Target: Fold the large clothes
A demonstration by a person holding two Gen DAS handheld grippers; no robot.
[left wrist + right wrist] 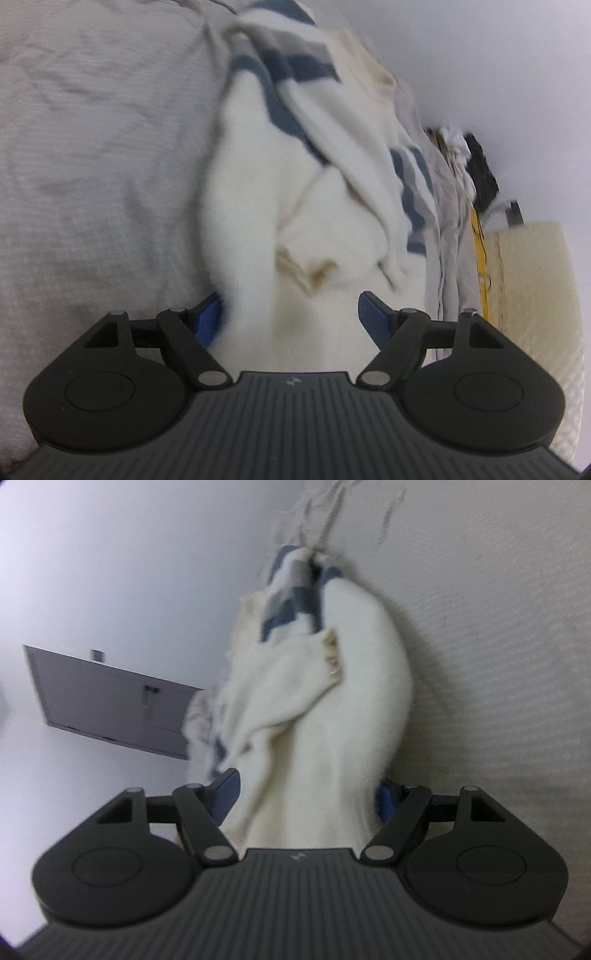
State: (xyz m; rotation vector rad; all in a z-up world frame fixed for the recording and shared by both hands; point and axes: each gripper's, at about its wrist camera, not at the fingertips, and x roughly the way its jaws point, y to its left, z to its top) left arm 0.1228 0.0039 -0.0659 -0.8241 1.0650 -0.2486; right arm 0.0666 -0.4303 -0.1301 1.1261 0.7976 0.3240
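Two tools, left tool (291, 317) and right tool (306, 794), gape wide around a bunched white, blue-striped garment (258, 192).

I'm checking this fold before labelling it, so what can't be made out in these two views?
- Left wrist view: the white striped sweater is motion-blurred; its overall shape is unclear.
- Left gripper: fabric covers the blue pads, so any contact is unreadable.
- Right gripper: the same; cloth hides the right-hand pad.
- Clutter beyond the grey bedspread: too small and blurred to name.
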